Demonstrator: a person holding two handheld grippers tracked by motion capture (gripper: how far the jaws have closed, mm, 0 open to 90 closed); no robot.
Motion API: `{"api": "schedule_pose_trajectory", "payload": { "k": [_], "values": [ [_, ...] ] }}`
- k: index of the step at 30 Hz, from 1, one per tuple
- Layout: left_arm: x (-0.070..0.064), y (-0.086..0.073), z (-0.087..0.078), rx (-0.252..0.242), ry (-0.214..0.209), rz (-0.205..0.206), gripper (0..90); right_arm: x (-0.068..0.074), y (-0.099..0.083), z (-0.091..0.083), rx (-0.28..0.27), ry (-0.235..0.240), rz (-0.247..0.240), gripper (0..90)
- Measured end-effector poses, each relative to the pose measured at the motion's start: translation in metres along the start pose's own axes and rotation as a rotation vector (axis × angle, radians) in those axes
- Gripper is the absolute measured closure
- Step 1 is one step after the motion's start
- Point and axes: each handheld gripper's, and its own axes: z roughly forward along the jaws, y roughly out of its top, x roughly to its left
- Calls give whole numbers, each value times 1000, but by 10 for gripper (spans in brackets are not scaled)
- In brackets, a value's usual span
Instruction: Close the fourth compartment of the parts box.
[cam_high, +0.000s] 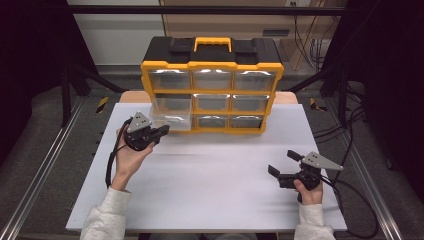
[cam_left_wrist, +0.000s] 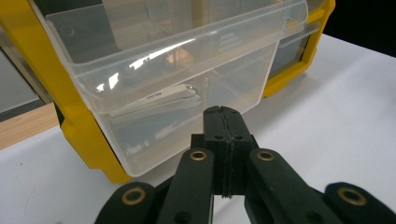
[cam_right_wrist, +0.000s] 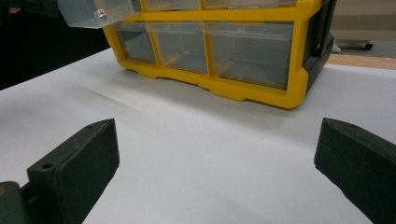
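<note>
1. The person's forearms in pale sleeves come in at the near edge of the high view, each hand holding a tool.
2. The white surface (cam_high: 210, 185) is the largest thing, a broad board that carries everything else; most of its near half is bare.
3. The cabinet (cam_high: 212, 65) stands at the far middle of the surface: a yellow frame with a black top, a yellow handle, and three rows of three clear drawers.
4. The drawer (cam_high: 172, 114) at the left end of the middle row is pulled out toward the person and sticks out in front of the frame, overhanging the bottom-left drawer; the other drawers sit flush. In the left gripper view the drawer (cam_left_wrist: 177, 79) is clear plastic, with a small flat metal item (cam_left_wrist: 163, 99) lying inside; what it is cannot be told.
5. The left tool (cam_high: 161, 132) sits at the near left of the cabinet, just in front of the pulled-out drawer. In the left gripper view its two black jaws are clenched, pad against pad with nothing between them, their tips right at the drawer's front wall; whether they touch it cannot be told.
6. The right tool (cam_high: 282, 164) hovers low over the near right of the surface, well apart from the cabinet. Its jaws are released and spread wide, empty, with bare white board between them in the right gripper view, and the cabinet's lower drawers (cam_right_wrist: 247, 51) beyond.
</note>
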Motion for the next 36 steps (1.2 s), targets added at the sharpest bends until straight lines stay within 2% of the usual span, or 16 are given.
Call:
{"api": "schedule_pose_trajectory", "payload": {
  "k": [4, 17, 36],
  "values": [
    [2, 0, 2, 3, 12, 5, 892, 0, 0, 0, 1, -1, 1, 3],
    [3, 4, 8, 3, 11, 21, 892, 0, 0, 0, 3, -1, 1, 3],
    [10, 9, 15, 2, 19, 13, 892, 0, 0, 0, 3, -6, 0, 2]
  ]
}}
